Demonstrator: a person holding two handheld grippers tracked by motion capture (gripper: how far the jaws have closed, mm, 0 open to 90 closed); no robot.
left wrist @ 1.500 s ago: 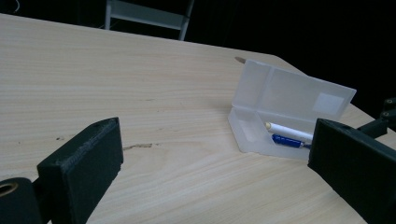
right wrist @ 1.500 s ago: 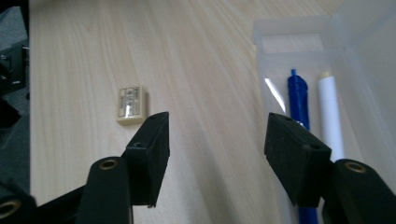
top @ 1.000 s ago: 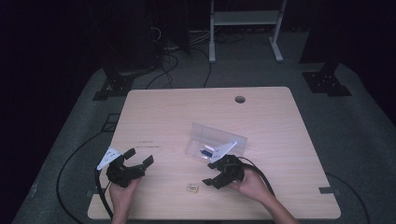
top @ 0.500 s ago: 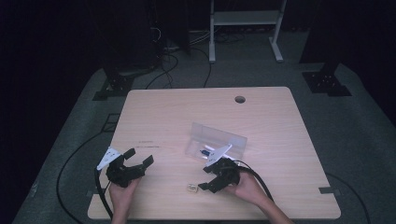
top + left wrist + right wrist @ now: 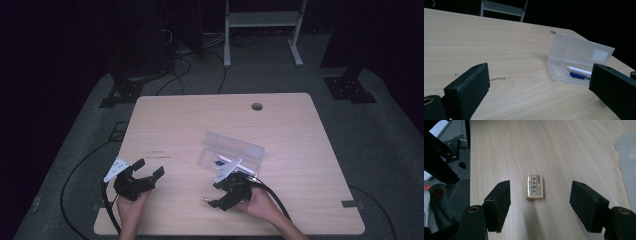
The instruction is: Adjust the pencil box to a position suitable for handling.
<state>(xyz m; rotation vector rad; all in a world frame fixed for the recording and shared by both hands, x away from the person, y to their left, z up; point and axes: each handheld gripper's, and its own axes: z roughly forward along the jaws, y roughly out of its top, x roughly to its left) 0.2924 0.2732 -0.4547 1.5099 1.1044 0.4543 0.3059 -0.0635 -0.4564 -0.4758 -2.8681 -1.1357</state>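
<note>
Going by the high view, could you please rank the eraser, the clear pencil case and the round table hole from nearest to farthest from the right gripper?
1. Eraser: at the right gripper tips, near edge.
2. Pencil case: just beyond, lid open.
3. Table hole: far edge.

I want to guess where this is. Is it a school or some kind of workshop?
Probably a lab or recording studio, not a classroom. One lone wooden table sits amid dark surroundings, cables trail over the grey floor, and hand-held grippers work near a pencil case and eraser.
</note>
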